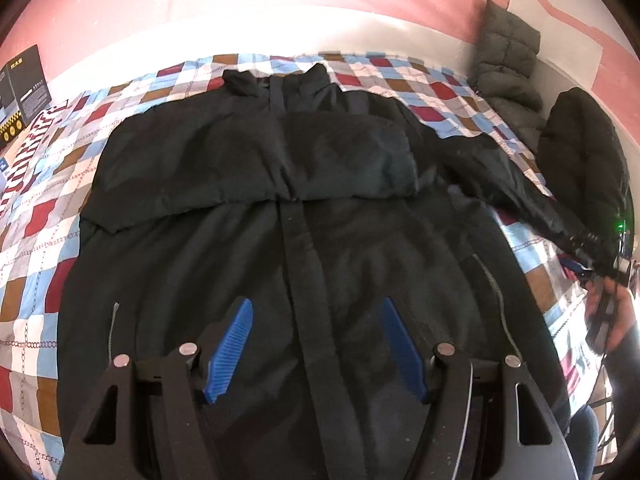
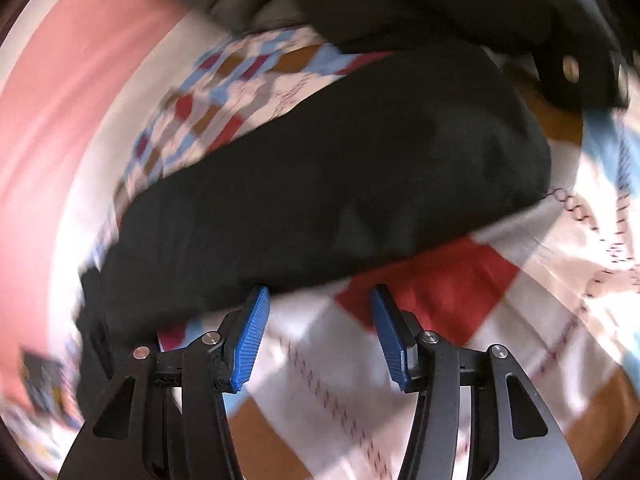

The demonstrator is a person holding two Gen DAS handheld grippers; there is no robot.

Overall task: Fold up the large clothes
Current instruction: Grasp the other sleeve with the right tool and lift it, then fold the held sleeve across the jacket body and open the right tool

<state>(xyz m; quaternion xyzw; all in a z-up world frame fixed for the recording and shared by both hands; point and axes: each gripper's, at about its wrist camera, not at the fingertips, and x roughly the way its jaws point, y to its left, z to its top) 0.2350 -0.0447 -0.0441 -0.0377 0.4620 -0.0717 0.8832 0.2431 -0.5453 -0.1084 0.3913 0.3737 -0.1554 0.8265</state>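
A large black padded jacket (image 1: 280,216) lies front up on a checked bedspread (image 1: 36,216), collar at the far side. Its left sleeve is folded across the chest; its right sleeve (image 1: 500,176) stretches out to the right. My left gripper (image 1: 316,308) is open and empty, hovering above the jacket's lower front over the zip placket. In the right wrist view, my right gripper (image 2: 320,296) is open and empty just above the bedspread (image 2: 440,280), close to the near edge of the black sleeve (image 2: 320,184). That view is blurred.
A grey quilted garment (image 1: 508,64) leans against the wall at the far right, with a black padded garment (image 1: 580,152) beside it. Dark boxes (image 1: 24,80) stand at the far left. The pink and white wall (image 1: 240,4) runs behind the bed.
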